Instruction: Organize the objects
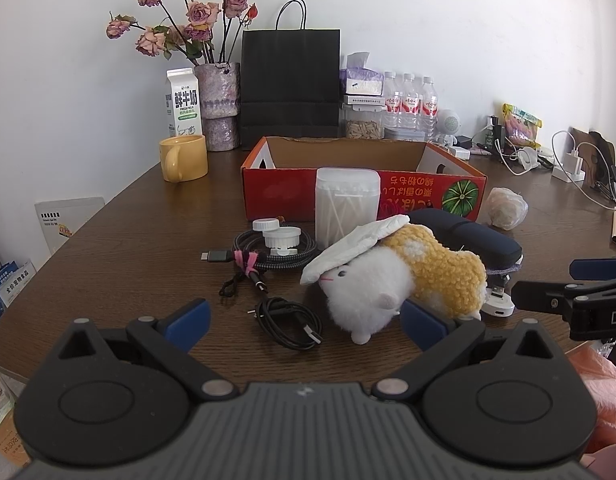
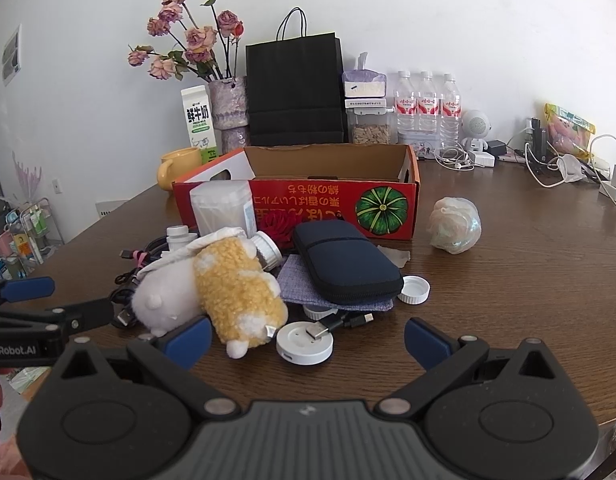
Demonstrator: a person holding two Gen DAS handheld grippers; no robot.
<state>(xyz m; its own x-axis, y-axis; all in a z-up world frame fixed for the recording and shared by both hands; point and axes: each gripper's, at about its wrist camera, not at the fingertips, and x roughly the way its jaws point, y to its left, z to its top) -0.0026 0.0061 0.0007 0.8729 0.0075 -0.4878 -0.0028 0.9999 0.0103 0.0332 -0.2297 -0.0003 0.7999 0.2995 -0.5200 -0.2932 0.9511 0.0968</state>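
Note:
A white and yellow plush toy (image 1: 392, 280) lies on the brown table (image 1: 128, 248) with a white tissue (image 1: 356, 246) over its head. My left gripper (image 1: 304, 324) is open at the near edge; a coiled black cable (image 1: 288, 320) lies between its blue pads (image 1: 188, 324), and the right pad touches the plush. My right gripper (image 2: 308, 342) is also open, with a round white disc (image 2: 304, 344) and a USB plug between its fingers. An open red cardboard box (image 2: 332, 204) stands behind a navy pouch (image 2: 344, 264), a cotton swab tub (image 1: 346, 208) and white caps (image 2: 414, 289).
A braided cable (image 1: 276, 252), a crumpled plastic ball (image 2: 454, 224), a yellow mug (image 1: 183, 158), a milk carton (image 1: 182, 102), a vase of dried roses (image 1: 220, 104), a black paper bag (image 1: 290, 80), water bottles (image 2: 426, 108) and chargers (image 2: 548, 160) sit around the back and right.

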